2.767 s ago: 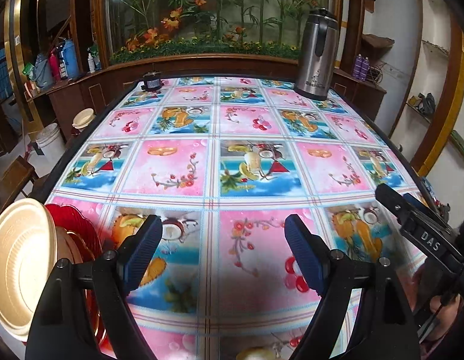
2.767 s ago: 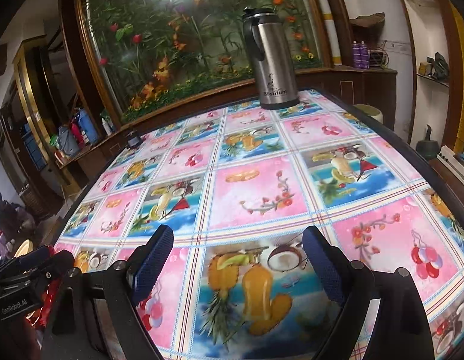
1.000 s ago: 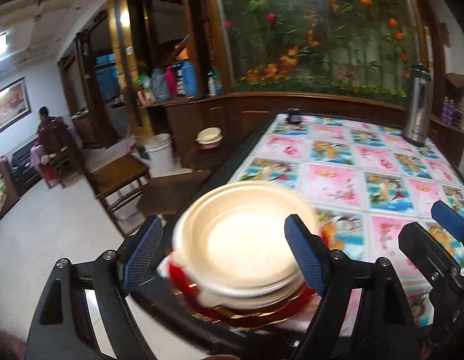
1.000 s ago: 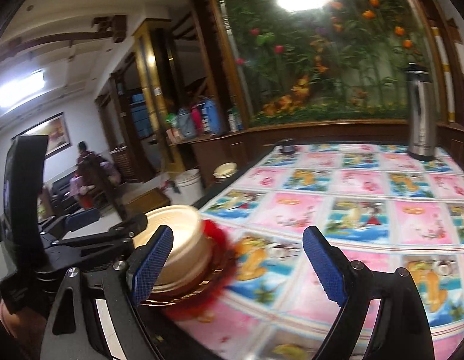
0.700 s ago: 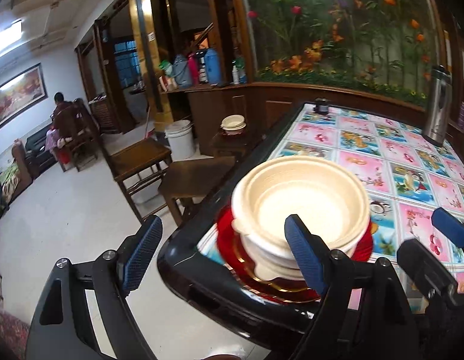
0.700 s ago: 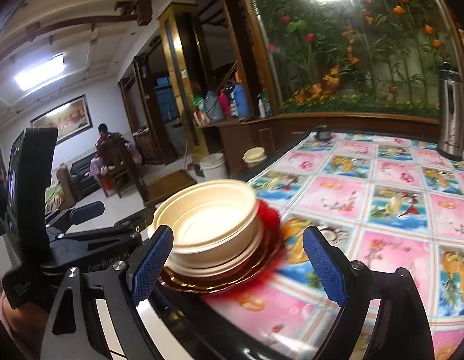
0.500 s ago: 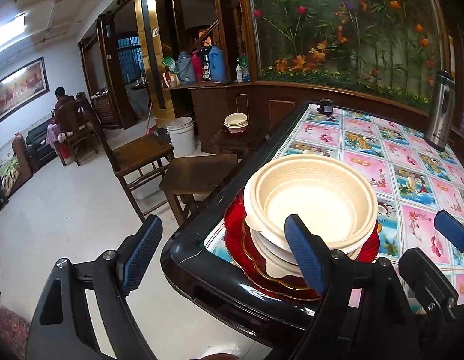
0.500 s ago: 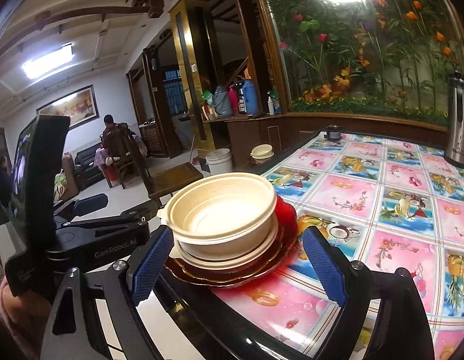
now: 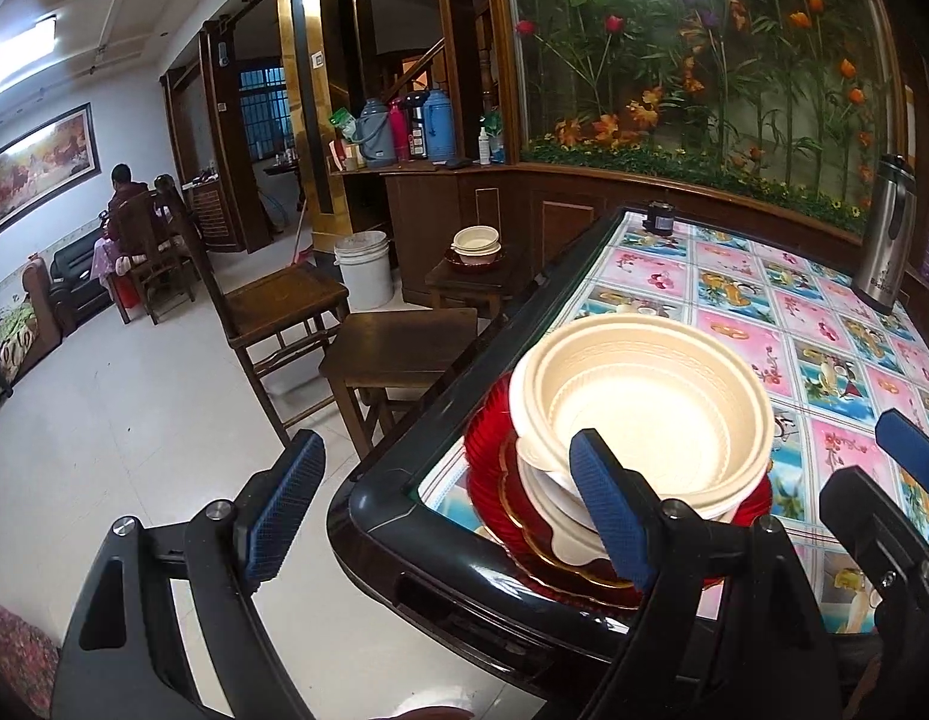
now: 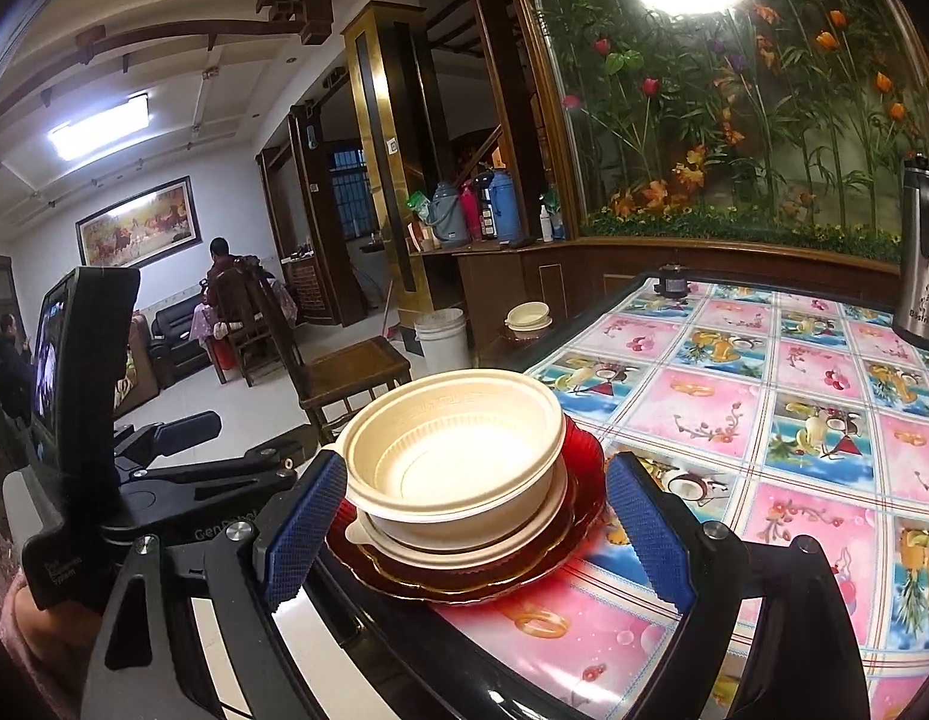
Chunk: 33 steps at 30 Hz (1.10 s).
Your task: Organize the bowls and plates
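Observation:
A stack of cream bowls [image 9: 644, 414] sits on red gold-rimmed plates [image 9: 494, 468] at the table's near-left corner; the bowls [image 10: 452, 450] and red plates [image 10: 584, 480] also show in the right wrist view. My left gripper [image 9: 446, 516] is open and empty, its right finger in front of the stack, its left finger over the floor. My right gripper [image 10: 476, 534] is open and empty, its fingers either side of the stack, close in front of it. The left gripper's body [image 10: 164, 480] shows to its left.
The table [image 9: 392, 498] has a black rim and a colourful patterned cloth [image 10: 794, 420]. A steel thermos [image 9: 884, 246] and a small black object [image 9: 659, 219] stand at the far end. Wooden chair [image 9: 284, 312], stool [image 9: 404, 348], white bucket [image 9: 362, 267] and a side table with more bowls [image 9: 476, 240] stand left.
Both grippers swung left from the table's middle to the corner stack, then steadied. The right gripper has closed in on the stack, which now sits between its fingers.

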Each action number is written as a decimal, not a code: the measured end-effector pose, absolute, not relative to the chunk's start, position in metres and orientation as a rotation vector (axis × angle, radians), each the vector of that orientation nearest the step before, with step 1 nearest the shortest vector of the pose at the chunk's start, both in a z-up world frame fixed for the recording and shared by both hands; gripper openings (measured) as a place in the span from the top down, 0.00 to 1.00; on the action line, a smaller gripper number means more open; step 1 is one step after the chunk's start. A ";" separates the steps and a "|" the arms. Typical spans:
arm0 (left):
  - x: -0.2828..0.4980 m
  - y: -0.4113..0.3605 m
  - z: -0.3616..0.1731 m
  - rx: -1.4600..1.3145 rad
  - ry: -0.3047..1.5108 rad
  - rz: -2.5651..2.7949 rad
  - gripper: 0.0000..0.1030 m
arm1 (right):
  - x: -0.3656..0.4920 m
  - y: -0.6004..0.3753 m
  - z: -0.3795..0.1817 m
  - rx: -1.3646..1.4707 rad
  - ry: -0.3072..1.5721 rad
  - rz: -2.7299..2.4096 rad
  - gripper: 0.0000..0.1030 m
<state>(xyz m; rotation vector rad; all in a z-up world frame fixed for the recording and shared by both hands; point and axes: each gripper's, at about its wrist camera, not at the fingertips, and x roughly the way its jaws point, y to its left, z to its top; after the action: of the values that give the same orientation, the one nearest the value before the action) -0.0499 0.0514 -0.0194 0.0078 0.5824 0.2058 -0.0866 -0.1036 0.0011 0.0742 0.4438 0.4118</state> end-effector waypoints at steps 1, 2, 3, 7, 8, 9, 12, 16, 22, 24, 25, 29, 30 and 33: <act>-0.049 0.053 -0.020 0.008 0.586 0.208 0.18 | -0.086 -0.104 0.000 0.077 0.450 0.410 0.13; -0.048 0.055 -0.022 0.005 0.589 0.210 0.18 | -0.085 -0.104 -0.002 0.081 0.455 0.409 0.13; -0.048 0.056 -0.022 0.002 0.588 0.210 0.18 | -0.084 -0.105 -0.003 0.084 0.458 0.410 0.13; -0.048 0.061 -0.023 0.002 0.589 0.215 0.18 | -0.083 -0.105 -0.004 0.087 0.463 0.409 0.13; -0.048 0.061 -0.023 0.004 0.592 0.217 0.18 | -0.083 -0.105 -0.004 0.088 0.464 0.409 0.13; -0.047 0.061 -0.024 0.006 0.595 0.220 0.18 | -0.082 -0.105 -0.005 0.089 0.465 0.409 0.13; -0.047 0.062 -0.026 0.006 0.598 0.223 0.18 | -0.082 -0.106 -0.006 0.096 0.467 0.408 0.13; -0.047 0.062 -0.027 0.007 0.599 0.224 0.18 | -0.080 -0.107 -0.008 0.098 0.474 0.407 0.13; -0.046 0.062 -0.031 0.006 0.615 0.219 0.18 | -0.079 -0.108 -0.009 0.106 0.476 0.403 0.13; -0.045 0.062 -0.032 0.006 0.620 0.219 0.18 | -0.078 -0.109 -0.010 0.109 0.478 0.401 0.13; -0.045 0.063 -0.032 0.007 0.622 0.221 0.18 | -0.078 -0.109 -0.010 0.109 0.479 0.400 0.13; -0.045 0.064 -0.033 0.007 0.624 0.223 0.18 | -0.078 -0.110 -0.010 0.114 0.482 0.398 0.13; -0.045 0.064 -0.034 0.007 0.625 0.222 0.18 | -0.078 -0.110 -0.011 0.114 0.482 0.398 0.13; -0.045 0.065 -0.036 0.006 0.630 0.224 0.18 | -0.077 -0.110 -0.011 0.115 0.486 0.399 0.13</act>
<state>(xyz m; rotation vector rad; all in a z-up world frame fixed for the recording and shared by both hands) -0.0447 0.0648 -0.0356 0.0060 0.6305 0.2236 -0.0773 -0.1097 -0.0111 0.1149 0.4856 0.3992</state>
